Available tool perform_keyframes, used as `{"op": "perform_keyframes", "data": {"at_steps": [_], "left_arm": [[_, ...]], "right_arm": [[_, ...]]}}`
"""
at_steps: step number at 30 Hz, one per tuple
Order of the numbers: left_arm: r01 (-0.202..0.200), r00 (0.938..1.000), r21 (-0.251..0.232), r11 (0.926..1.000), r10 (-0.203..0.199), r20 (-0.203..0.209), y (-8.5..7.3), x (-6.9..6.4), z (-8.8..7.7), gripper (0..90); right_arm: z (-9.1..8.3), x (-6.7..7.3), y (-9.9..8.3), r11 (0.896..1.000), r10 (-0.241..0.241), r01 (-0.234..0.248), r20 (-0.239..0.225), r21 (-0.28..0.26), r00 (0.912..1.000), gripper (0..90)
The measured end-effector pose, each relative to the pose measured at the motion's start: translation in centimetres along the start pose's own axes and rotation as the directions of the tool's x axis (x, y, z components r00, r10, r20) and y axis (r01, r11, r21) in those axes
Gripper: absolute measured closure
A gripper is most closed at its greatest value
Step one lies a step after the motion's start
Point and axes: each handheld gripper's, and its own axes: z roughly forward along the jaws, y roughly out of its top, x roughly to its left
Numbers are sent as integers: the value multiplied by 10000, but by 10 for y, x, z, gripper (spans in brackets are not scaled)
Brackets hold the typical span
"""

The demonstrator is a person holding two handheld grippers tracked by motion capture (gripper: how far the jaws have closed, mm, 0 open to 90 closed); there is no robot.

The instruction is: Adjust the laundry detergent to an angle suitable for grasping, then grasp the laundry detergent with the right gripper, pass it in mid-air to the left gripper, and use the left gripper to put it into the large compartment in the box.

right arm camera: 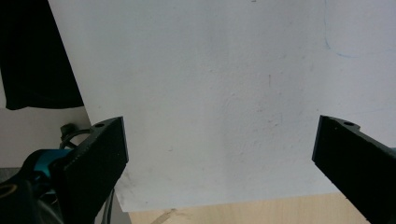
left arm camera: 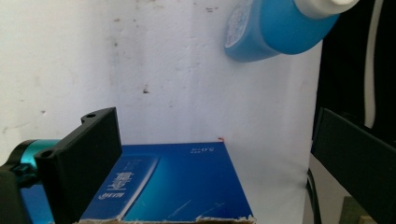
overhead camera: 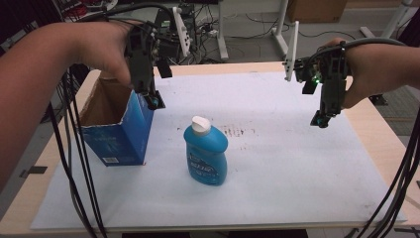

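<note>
my left gripper point(overhead camera: 154, 101) hangs wide open and empty over the box point(overhead camera: 119, 126) rim; next i'd reach for the bottle point(overhead camera: 206, 151).

A wooden surface point(overhead camera: 369, 130) is seen beneath a large white sheet point(overhead camera: 277, 173) that covers most of it; bare wood is left showing along the far edge and at both sides. Brownish smudges point(overhead camera: 237, 133) are marked on the sheet near its middle, and a faint blue pen line point(right arm camera: 334, 46) is drawn on it elsewhere. Beyond the surface, white table legs point(overhead camera: 222, 34) and a tangle of cables point(overhead camera: 205, 27) are seen on the grey floor point(overhead camera: 257, 22). A brown cardboard carton point(overhead camera: 317, 9) is set farther back.
</note>
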Motion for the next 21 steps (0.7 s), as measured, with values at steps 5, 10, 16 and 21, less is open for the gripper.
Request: {"op": "perform_keyframes", "data": {"at_steps": [5,10,16,21], "left_arm": [[246,9996,266,9993,-243,-124,-1,2,-3,17],[260,9994,114,9996,-257,-237,-2,5,-7,18],[154,9997,92,9998,-152,-212,-2,6,-9,18],[216,9997,158,9996,-214,-154,-1,7,-8,18]], "right_arm": [[-2,0,-1,10000,30,-29,48,-93,10000,25],[-2,-1,-2,9999,-21,24,200,-132,9998,26],[-1,-5,0,9999,87,-86,132,-87,9999,26],[-4,-7,2,9999,13,-10,172,-162,9999,25]]}}
